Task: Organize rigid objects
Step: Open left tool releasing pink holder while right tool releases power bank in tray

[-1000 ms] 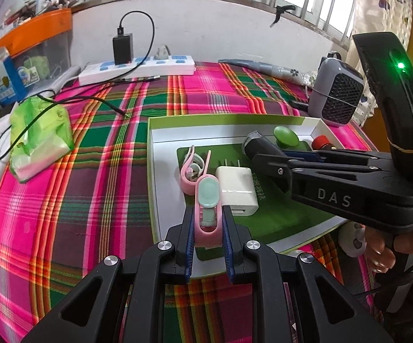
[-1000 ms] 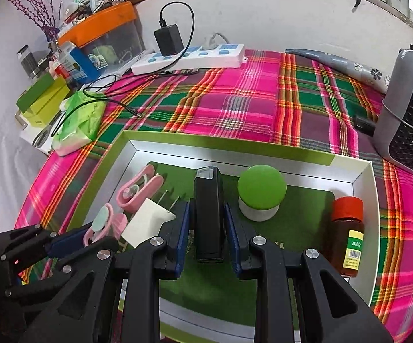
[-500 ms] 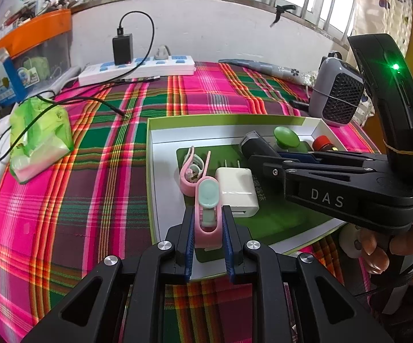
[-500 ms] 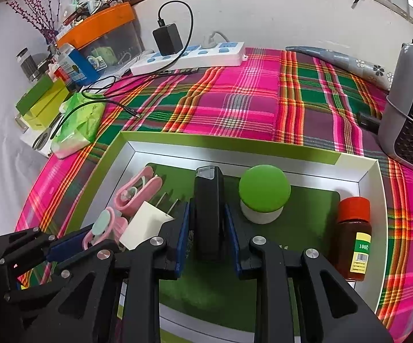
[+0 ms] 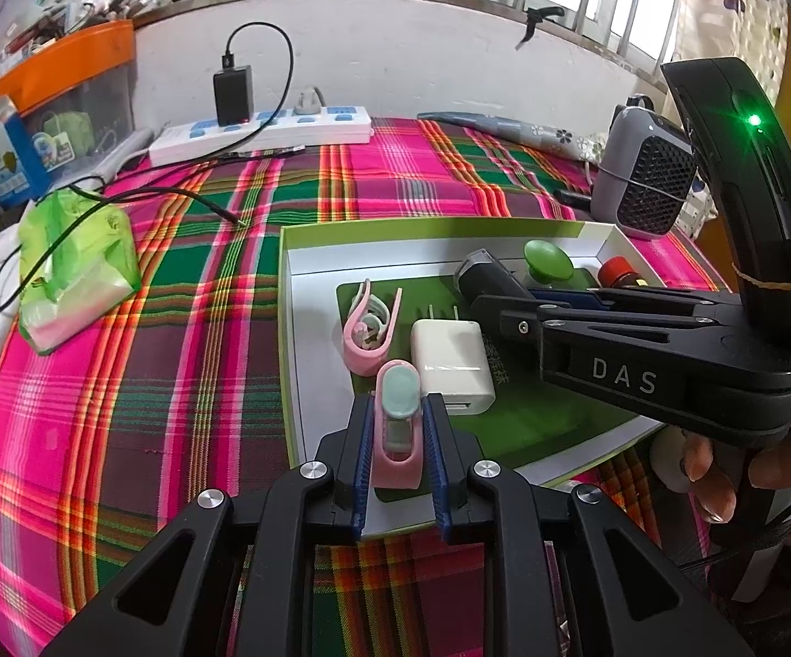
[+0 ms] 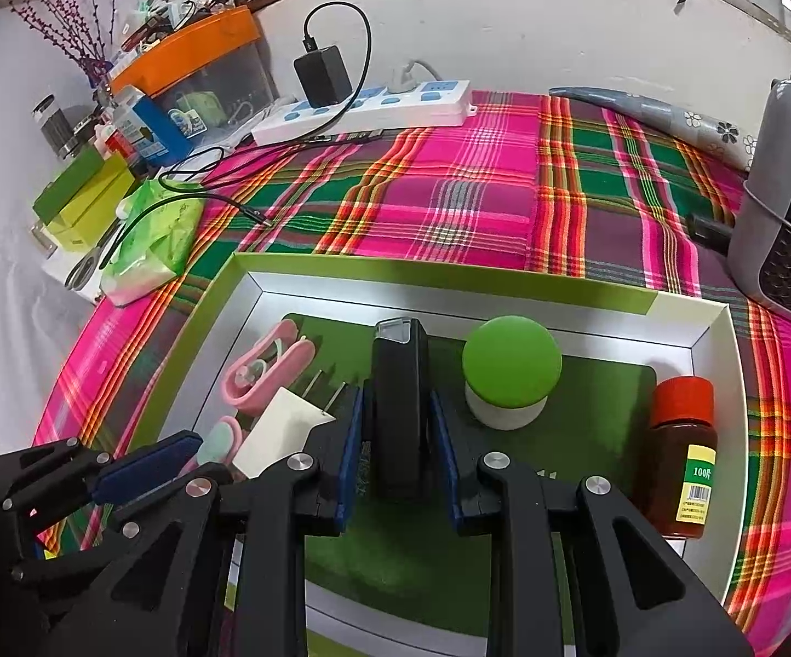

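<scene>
A green-rimmed white tray point(image 5: 308, 328) point(image 6: 713, 339) lies on the plaid cloth. My left gripper point(image 5: 396, 435) stands around a pink clip with a mint pad point(image 5: 395, 427) at the tray's near-left part, with small gaps at both pads. My right gripper point(image 6: 398, 446) stands around a black rectangular device point(image 6: 398, 394) in the tray's middle, also with gaps. A second pink clip point(image 5: 365, 328), a white charger plug point(image 5: 450, 367), a green-capped white jar point(image 6: 510, 378) and a red-capped brown bottle point(image 6: 683, 454) sit in the tray.
A green tissue pack point(image 5: 72, 263) and a loose black cable point(image 5: 176, 197) lie left of the tray. A white power strip with a black adapter point(image 5: 264, 128) sits at the back. A grey heater point(image 6: 790, 230) stands at the right.
Both grippers' fingers have spread slightly off the objects they held. The pink clip and the black device now rest in the tray.
</scene>
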Demonstrator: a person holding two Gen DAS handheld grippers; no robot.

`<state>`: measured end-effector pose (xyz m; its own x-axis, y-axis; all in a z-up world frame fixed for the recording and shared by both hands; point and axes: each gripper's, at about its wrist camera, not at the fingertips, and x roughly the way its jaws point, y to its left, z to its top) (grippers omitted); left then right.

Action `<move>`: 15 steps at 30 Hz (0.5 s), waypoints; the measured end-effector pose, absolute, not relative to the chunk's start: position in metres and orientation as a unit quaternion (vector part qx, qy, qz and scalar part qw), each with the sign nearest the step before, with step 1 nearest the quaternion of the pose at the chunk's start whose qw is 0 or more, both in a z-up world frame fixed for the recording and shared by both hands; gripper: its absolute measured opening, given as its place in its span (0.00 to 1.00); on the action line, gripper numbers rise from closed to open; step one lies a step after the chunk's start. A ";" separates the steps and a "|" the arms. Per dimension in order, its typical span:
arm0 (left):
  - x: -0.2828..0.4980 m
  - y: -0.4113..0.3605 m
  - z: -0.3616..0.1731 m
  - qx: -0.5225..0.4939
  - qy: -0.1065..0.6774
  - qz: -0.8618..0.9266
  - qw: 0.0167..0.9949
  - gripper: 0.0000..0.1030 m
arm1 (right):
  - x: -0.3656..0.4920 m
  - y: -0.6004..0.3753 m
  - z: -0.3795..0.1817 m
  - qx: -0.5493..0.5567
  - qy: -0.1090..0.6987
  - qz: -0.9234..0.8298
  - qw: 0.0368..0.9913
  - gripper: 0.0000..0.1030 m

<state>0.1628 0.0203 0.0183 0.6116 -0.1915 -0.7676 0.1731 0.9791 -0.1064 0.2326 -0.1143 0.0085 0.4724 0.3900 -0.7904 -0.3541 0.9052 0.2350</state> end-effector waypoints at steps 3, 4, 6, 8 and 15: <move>0.163 0.020 0.018 -0.010 0.428 -0.103 0.898 0.20 | 0.232 -0.114 0.009 0.020 0.466 0.219 0.857 0.25; 0.163 0.020 0.018 -0.010 0.428 -0.104 0.898 0.22 | 0.232 -0.114 0.009 0.020 0.466 0.219 0.857 0.25; 0.162 0.019 0.019 -0.009 0.427 -0.104 0.898 0.24 | 0.232 -0.114 0.009 0.022 0.464 0.218 0.858 0.26; 0.161 0.019 0.020 -0.008 0.425 -0.102 0.899 0.28 | 0.231 -0.114 0.010 0.024 0.462 0.218 0.860 0.26; 0.155 0.019 0.023 -0.011 0.424 -0.100 0.900 0.31 | 0.224 -0.114 0.017 0.025 0.452 0.219 0.865 0.29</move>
